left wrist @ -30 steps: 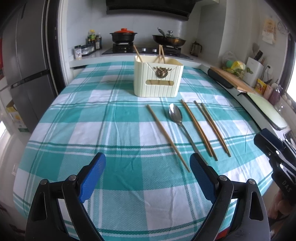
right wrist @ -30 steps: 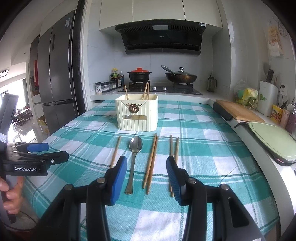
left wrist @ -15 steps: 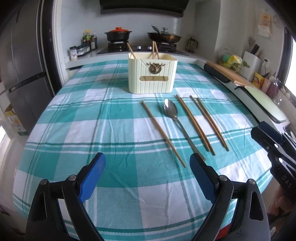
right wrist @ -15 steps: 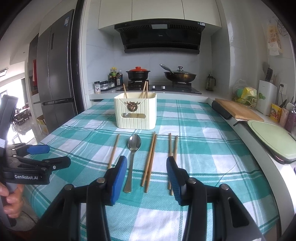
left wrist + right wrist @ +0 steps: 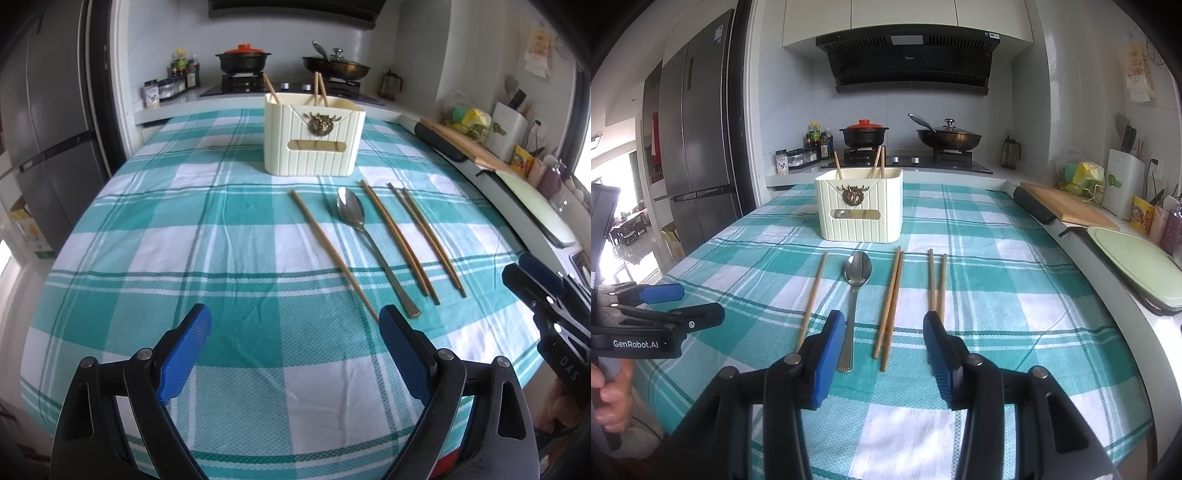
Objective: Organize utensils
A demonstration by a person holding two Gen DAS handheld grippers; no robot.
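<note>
A cream utensil holder (image 5: pixel 314 142) (image 5: pixel 860 206) stands on the teal checked tablecloth with three chopsticks in it. In front of it lie a single chopstick (image 5: pixel 332 251) (image 5: pixel 812 299), a steel spoon (image 5: pixel 369 243) (image 5: pixel 854 295), a chopstick pair (image 5: pixel 399 240) (image 5: pixel 891 302) and a second pair (image 5: pixel 430 240) (image 5: pixel 936 280). My left gripper (image 5: pixel 295 339) is open and empty, left of the utensils' near ends. My right gripper (image 5: pixel 884 339) is open and empty above the near ends of the spoon and middle pair. Each gripper also shows in the other's view: left (image 5: pixel 661 310), right (image 5: pixel 546 295).
A stove with a red-lidded pot (image 5: pixel 864 133) and a pan (image 5: pixel 948 137) lies behind the table. A counter on the right holds a wooden board (image 5: pixel 1067 203), a green tray (image 5: pixel 1137 262) and jars. A fridge (image 5: pixel 696 147) stands to the left.
Both grippers have moved slightly forward toward the utensils; the left view has tilted up a little. Jaws stay open and nothing on the table has moved.
</note>
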